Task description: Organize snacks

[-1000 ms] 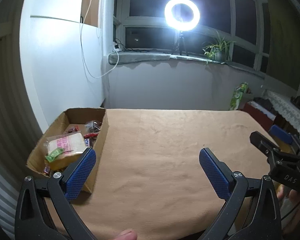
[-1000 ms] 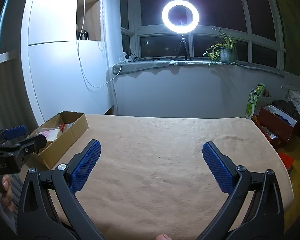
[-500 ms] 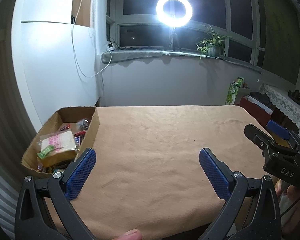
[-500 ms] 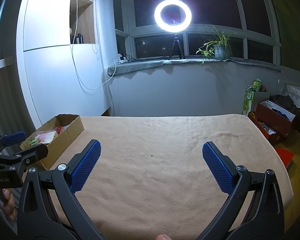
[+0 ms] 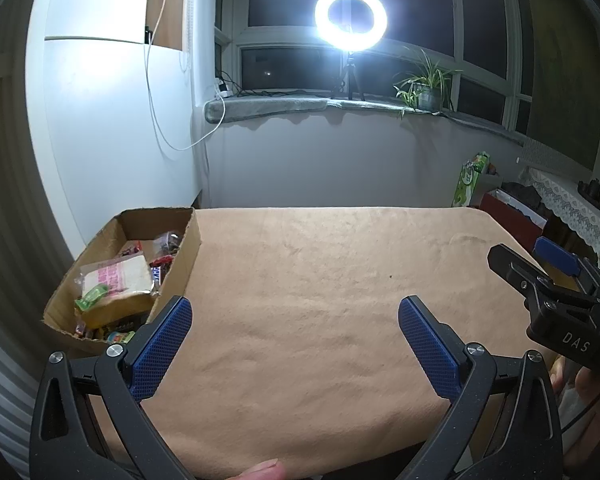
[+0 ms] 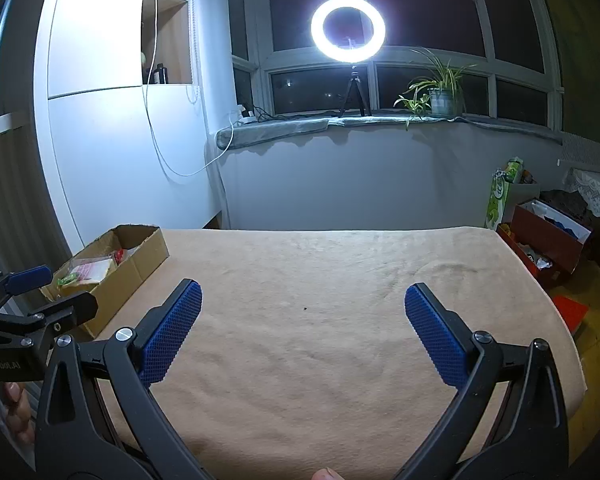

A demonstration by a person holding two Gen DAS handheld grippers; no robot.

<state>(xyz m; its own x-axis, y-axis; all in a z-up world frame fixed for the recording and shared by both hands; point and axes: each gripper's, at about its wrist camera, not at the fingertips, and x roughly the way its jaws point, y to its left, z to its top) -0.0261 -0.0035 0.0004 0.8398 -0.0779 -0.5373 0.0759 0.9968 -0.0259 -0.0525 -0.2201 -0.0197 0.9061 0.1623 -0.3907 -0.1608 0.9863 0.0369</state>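
I am holding both tools, left (image 5: 295,346) and right (image 6: 303,332), apart and empty; snacks (image 5: 116,282) are lying in the box (image 5: 180,264) left of them, worktop (image 5: 320,280) bare, so sorting seems done.

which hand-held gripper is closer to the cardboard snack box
Left. The left hand-held gripper sits right beside the cardboard snack box; the right hand-held gripper is farther off to its right.

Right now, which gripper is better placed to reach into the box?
Left gripper: the box lies just beyond its left finger. The right gripper is farther off. Both open, empty.
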